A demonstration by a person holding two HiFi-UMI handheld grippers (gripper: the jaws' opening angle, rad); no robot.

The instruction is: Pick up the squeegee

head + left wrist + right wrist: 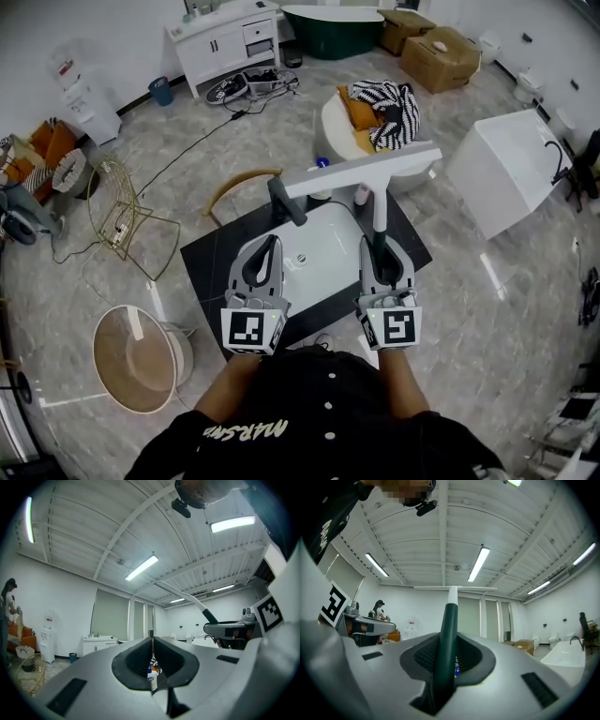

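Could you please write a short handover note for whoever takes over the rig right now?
Right gripper: shut on the dark green handle of the white-bladed squeegee, which it holds raised over the white sink basin.
Left gripper: shut, empty, level beside the right one.
Done: squeegee gripped and apparently lifted clear.
Left: nothing of the pick-up itself; just keep the grip.

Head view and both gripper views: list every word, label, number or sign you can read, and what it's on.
"MARS": white print on the person's black shirt, later letters unclear.
Water dispenser: red label, too small to read.
Marker cubes on left gripper and right gripper: square patterns only, no words.
Squeegee, cardboard boxes: no print legible.
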